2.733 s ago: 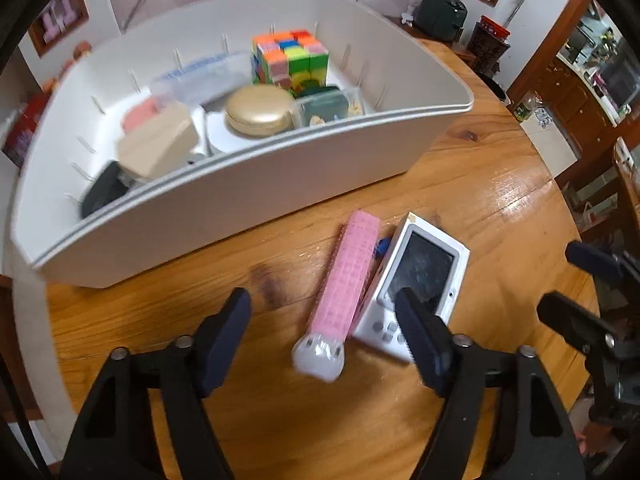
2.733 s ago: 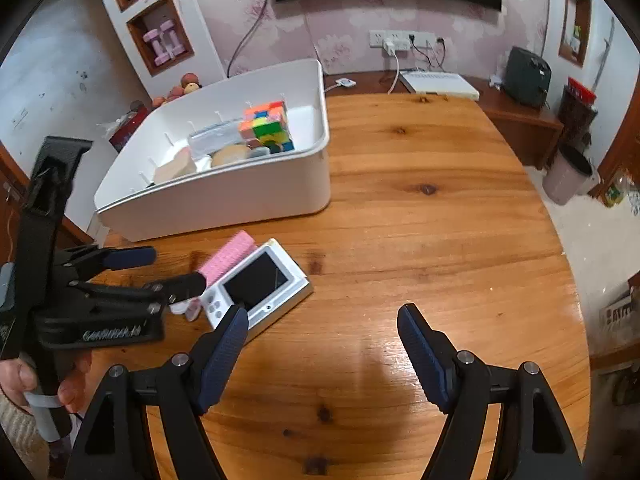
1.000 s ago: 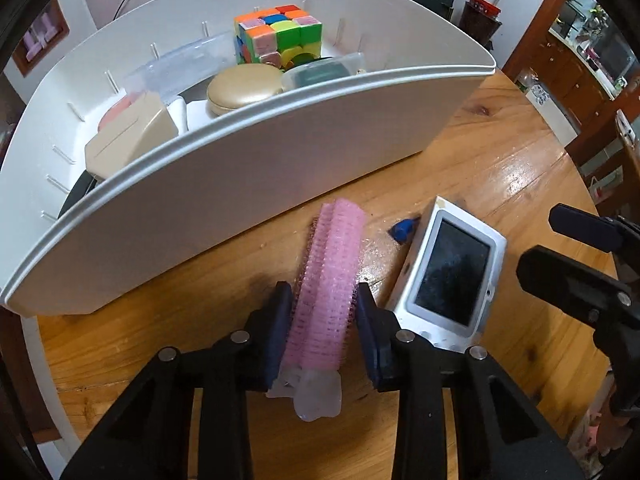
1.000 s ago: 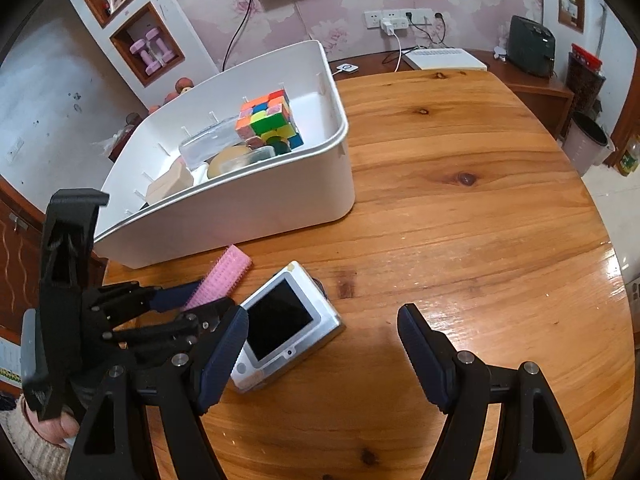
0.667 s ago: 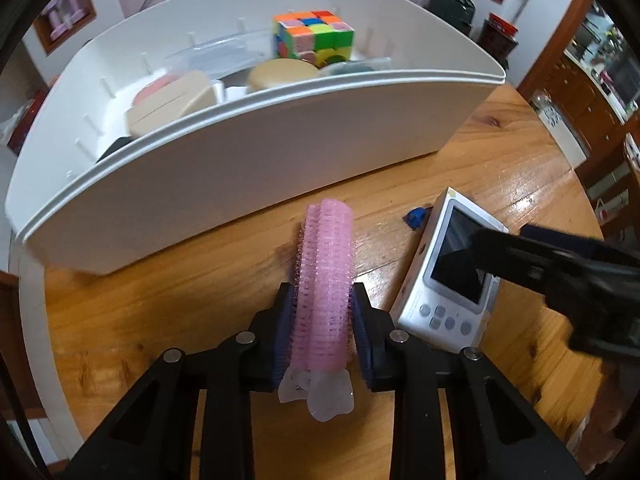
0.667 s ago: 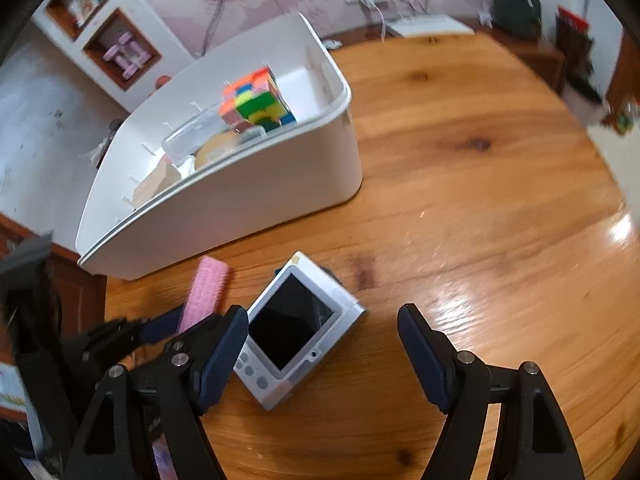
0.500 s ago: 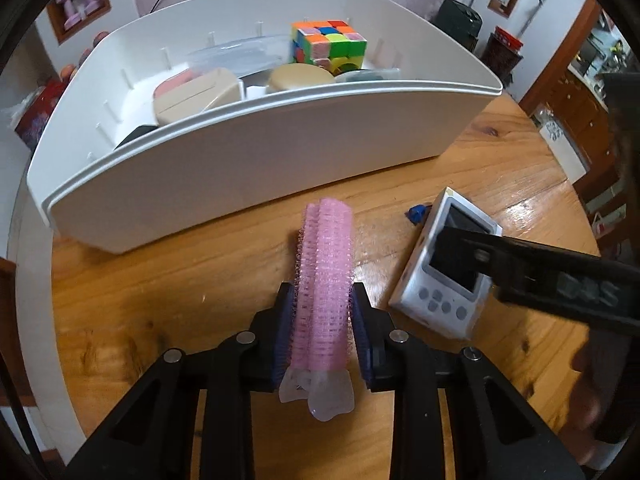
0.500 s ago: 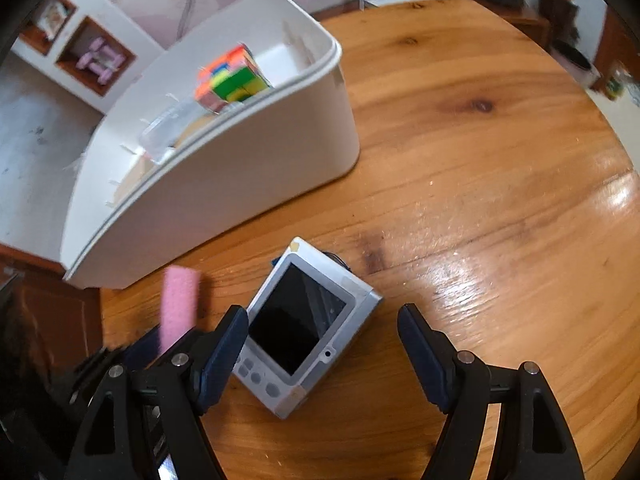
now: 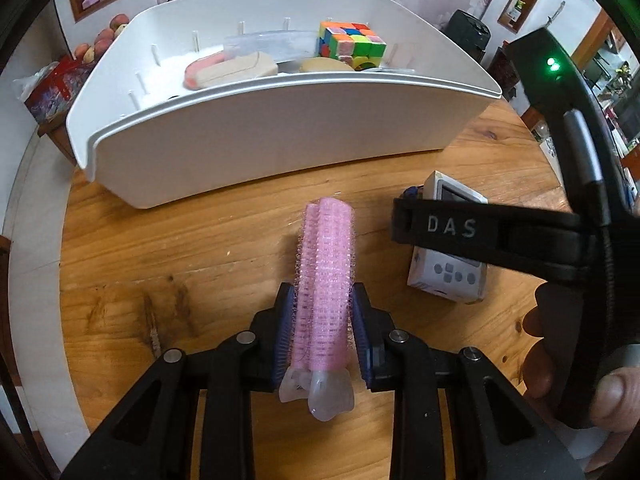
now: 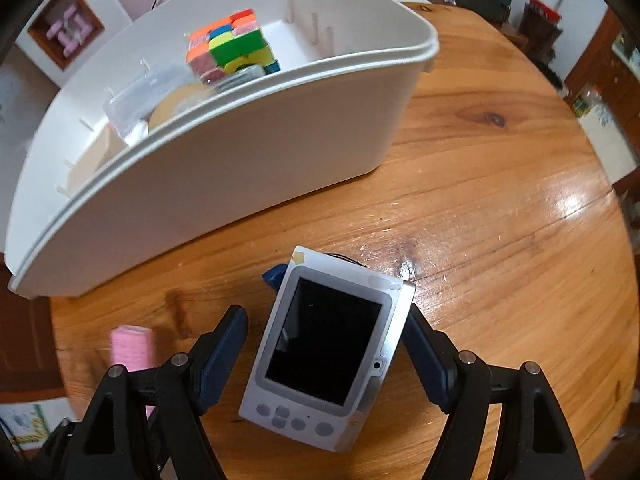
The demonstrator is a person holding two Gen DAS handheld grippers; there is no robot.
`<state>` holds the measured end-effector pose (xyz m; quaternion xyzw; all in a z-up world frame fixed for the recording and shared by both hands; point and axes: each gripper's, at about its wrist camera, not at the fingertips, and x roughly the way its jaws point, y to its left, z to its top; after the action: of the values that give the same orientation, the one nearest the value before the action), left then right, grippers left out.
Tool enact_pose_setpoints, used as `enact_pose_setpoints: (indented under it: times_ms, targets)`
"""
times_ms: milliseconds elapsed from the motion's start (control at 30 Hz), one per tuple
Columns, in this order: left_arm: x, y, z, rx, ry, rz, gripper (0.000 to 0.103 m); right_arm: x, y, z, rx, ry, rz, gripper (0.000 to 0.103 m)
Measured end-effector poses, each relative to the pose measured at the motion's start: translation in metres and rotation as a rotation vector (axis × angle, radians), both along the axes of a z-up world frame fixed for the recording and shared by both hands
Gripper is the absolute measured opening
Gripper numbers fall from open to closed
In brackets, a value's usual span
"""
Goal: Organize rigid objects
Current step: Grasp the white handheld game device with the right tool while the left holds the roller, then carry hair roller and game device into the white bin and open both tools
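Surface [image 10: 500,208]: one round wooden top, glossy, carrying the items below.

Bin [image 9: 280,136]: one, white plastic, standing toward the far left edge of the surface. Visible contents: one multicoloured puzzle cube [image 9: 352,42], one tan block [image 9: 236,70], one pink piece [image 9: 196,72] just beside the block, one clear plastic case [image 9: 272,42], one tan round lid [image 9: 322,66]. Anything deeper is hidden by the near wall.

Hair roller [image 9: 325,292]: one, pink, mesh-covered, with a clear clip at its near end. Held lengthwise in the left tongs [image 9: 322,336], whose two blue pads press against its sides. It points toward the bin's near wall, short of it; whether it touches the surface cannot be told.

Handheld device [image 10: 328,356]: one, white-grey with a dark screen and a row of buttons, lying flat on the surface in front of the bin, to the right of the roller. One small blue item [image 10: 276,274] shows at its far corner.

Right tongs [image 10: 326,360]: spread wide, straddling the device; the right pad is against or just beside its edge, the left pad stands apart. Nothing gripped.
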<state>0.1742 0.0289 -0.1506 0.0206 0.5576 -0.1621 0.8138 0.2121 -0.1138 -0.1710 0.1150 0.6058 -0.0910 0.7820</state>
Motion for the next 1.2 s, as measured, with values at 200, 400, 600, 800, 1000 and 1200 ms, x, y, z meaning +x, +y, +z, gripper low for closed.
enact_pose_setpoints:
  times_ms: [200,400,600,800,1000,1200]
  targets:
    - [-0.005,0.005,0.010,0.004,-0.019,0.016,0.030,-0.007,0.006,0.000,-0.054,-0.004,0.037,0.065]
    - [-0.014,0.009,0.027,0.004,-0.040,0.023,0.030,-0.031,0.004,0.004,-0.055,-0.038,0.087,0.063]
    - [-0.020,0.010,0.047,0.011,-0.057,0.029,0.030,-0.062,-0.003,0.036,-0.020,-0.110,0.134,0.062]
    - [-0.007,0.009,0.091,0.034,-0.120,0.043,0.030,-0.073,-0.001,0.101,-0.014,-0.239,0.203,0.062]
    - [0.024,0.009,0.149,0.073,-0.244,0.071,0.030,-0.046,-0.002,0.183,-0.020,-0.420,0.255,0.062]
    - [0.072,0.011,0.176,0.081,-0.344,0.124,0.030,0.005,-0.019,0.221,0.004,-0.527,0.241,0.062]
